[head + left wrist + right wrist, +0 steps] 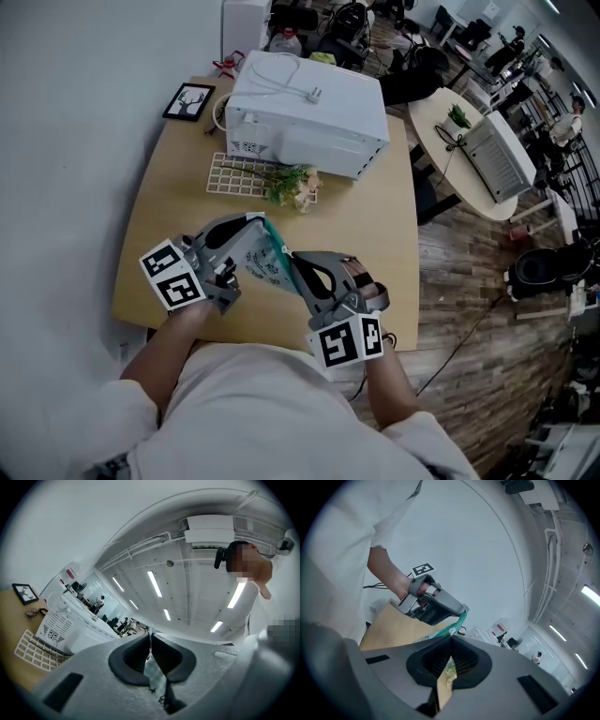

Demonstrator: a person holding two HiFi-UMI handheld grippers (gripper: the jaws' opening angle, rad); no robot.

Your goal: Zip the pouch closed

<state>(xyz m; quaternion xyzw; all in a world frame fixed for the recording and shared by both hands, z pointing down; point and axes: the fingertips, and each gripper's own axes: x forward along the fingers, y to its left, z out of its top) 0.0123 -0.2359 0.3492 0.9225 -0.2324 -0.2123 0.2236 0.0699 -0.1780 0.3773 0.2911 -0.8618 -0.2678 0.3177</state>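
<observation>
A pale printed pouch (262, 260) with a teal zipper edge (275, 236) hangs between my two grippers above the near part of the wooden table (169, 187). My left gripper (256, 219) is shut on the pouch's upper corner. In the left gripper view its jaws (150, 638) pinch a fold of the pouch (155, 672). My right gripper (289, 255) is shut on the pouch's edge near the zipper. The right gripper view shows its jaws (451, 639) closed on the pouch (448, 673), the teal zipper edge (457, 623) running up to the left gripper (463, 611).
A white appliance (309, 112) with a cable on top stands at the table's far side. In front of it lie a cream grid rack (239, 175) and a small plant (291, 185). A framed picture (188, 101) sits far left. A round table (469, 150) stands to the right.
</observation>
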